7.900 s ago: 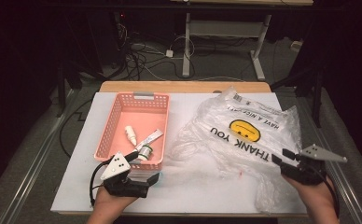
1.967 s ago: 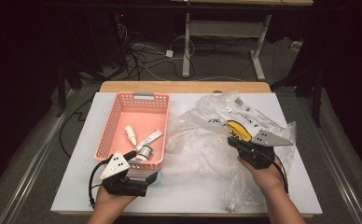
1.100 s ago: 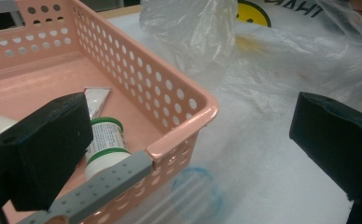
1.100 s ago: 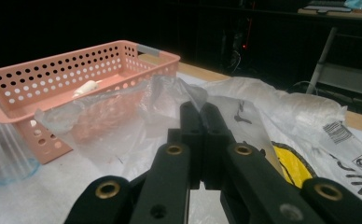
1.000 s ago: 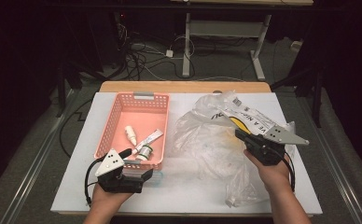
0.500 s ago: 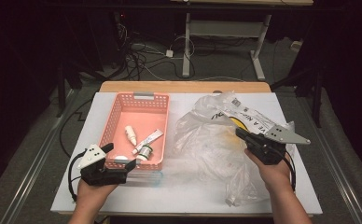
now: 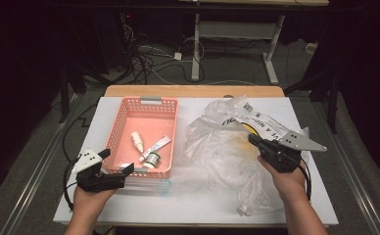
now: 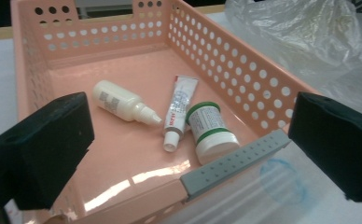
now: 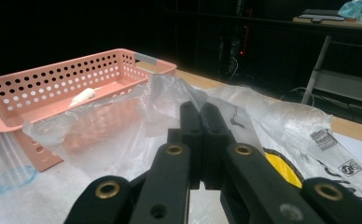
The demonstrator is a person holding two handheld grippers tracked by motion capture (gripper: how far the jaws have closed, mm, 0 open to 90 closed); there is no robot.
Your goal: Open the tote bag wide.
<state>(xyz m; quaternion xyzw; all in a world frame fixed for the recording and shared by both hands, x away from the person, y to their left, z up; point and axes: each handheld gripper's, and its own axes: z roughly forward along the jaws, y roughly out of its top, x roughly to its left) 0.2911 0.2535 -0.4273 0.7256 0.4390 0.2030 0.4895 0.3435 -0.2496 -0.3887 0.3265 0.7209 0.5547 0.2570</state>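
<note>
holding the left tongs (image 7: 124, 171) released at the near left corner of the pink basket (image 7: 124, 115), jaws spread wide and framing the basket's interior in the left gripper view. lying inside on the basket floor, from left to right: a white dropper bottle (image 8: 123, 105) on its side, a small tube (image 8: 179, 109) slanting toward the near wall, and a green-rimmed jar (image 8: 209, 130) tipped over just beside the tube and seemingly touching it. sitting close to the near wall, next to a grey strip (image 8: 237, 161) on the rim.

spreading over the right half of the white surface (image 7: 144, 215): a crumpled clear plastic bag (image 7: 217, 152) with yellow print, its left edge reaching the basket's right wall. keeping the right tongs (image 7: 252, 140) clenched on a fold of the bag's film, lifting it slightly, judging by the pads pressed together with plastic bunching around them in the right gripper view.

risking a slip here: thin film sliding out of the pinch and the mouth collapsing. risking, too, a poor grab on the left, since the jar and tube crowd together and closing on one could nudge the other or pin it against the wall. also dragging the light basket if a jaw catches its rim.
</note>
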